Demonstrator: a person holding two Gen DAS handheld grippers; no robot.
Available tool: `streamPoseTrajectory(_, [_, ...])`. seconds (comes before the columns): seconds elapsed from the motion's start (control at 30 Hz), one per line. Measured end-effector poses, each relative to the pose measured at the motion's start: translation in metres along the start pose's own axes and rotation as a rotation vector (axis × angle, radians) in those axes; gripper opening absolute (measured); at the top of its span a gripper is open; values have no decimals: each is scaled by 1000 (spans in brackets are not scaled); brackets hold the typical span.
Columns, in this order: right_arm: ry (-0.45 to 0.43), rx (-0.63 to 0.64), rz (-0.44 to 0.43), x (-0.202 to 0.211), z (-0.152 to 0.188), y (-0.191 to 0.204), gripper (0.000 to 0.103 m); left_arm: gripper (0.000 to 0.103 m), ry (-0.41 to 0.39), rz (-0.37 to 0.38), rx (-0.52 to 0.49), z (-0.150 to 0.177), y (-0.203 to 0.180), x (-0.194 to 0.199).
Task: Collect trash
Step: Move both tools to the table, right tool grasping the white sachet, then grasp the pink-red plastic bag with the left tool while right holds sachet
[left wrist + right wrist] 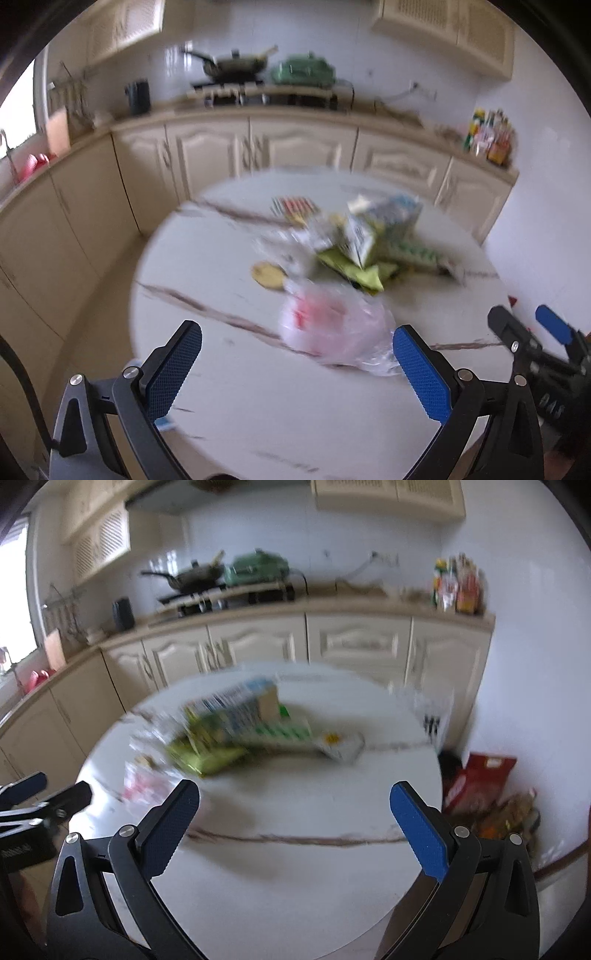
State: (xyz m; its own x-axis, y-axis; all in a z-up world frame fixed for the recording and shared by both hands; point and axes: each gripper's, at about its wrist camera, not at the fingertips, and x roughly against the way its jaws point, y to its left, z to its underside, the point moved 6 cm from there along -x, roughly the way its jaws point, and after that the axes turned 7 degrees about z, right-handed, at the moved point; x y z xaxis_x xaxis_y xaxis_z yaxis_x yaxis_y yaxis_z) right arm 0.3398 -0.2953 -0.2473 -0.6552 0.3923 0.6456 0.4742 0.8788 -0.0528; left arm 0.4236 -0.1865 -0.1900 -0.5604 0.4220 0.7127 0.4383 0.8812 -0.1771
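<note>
Both the left gripper (297,345) and the right gripper (294,805) hover spread wide, holding nothing. Just ahead, a crumpled clear plastic bag (332,332) and, farther off, a heap of green wrappers and cartons (369,243) lie uncollected on the round white marble table (207,258). Blur hides labels; I see no bin.

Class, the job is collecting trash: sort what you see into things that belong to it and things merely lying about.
Belongs to the job:
crumpled clear plastic bag with red print
green foil wrapper
blue-and-white printed carton

Lying about:
dark frying pan
green kitchen appliance
condiment bottles
</note>
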Motion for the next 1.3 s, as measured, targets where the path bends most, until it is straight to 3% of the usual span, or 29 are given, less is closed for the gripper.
streamPoseTrajectory(0.3, [79, -9, 30, -49, 17, -33, 103, 102, 99, -65, 55, -35, -6, -106])
streamPoseTrajectory(0.43, [83, 6, 39, -63, 12, -40, 103, 102, 73, -53, 54, -44, -7, -119])
streamPoseTrajectory(0.53, [78, 43, 27, -79, 2, -40, 103, 102, 62, 11, 68, -39, -5, -130])
streamPoseTrajectory(0.6, [67, 79, 17, -90, -5, -40, 103, 95, 69, 83, 107, -31, 7, -131])
streamPoseTrajectory(0.63, [63, 101, 27, -99, -11, -41, 103, 86, 52, 108, 110, -33, 10, -133])
streamPoseTrajectory(0.77, [95, 181, 38, -130, -22, -32, 103, 80, 46, 128, 75, -37, 25, -140])
streamPoseTrajectory(0.9, [193, 265, 24, -158, -25, -19, 103, 74, 45, 124, 24, -36, 28, -137])
streamPoseTrajectory(1.0, [215, 257, 24, -172, -30, -19, 103, 71, 44, 134, 13, -35, 26, -132])
streamPoseTrajectory(1.03, [220, 248, 8, -175, -33, -19, 101, 70, 45, 137, 11, -32, 24, -125])
streamPoseTrajectory(1.07, [227, 242, -2, -178, -34, -19, 93, 70, 46, 144, 12, -33, 24, -126])
streamPoseTrajectory(1.1, [242, 244, -12, -181, -34, -17, 74, 70, 45, 153, 13, -32, 22, -121])
streamPoseTrajectory(1.17, [229, 240, -49, -177, -34, -14, 52, 71, 48, 160, 17, -32, 24, -119])
streamPoseTrajectory(1.23, [231, 240, -50, -176, -32, -15, 46, 74, 48, 159, 20, -33, 25, -116])
streamPoseTrajectory(1.3, [229, 244, -53, -170, -30, -14, 32, 76, 52, 152, 27, -30, 26, -111])
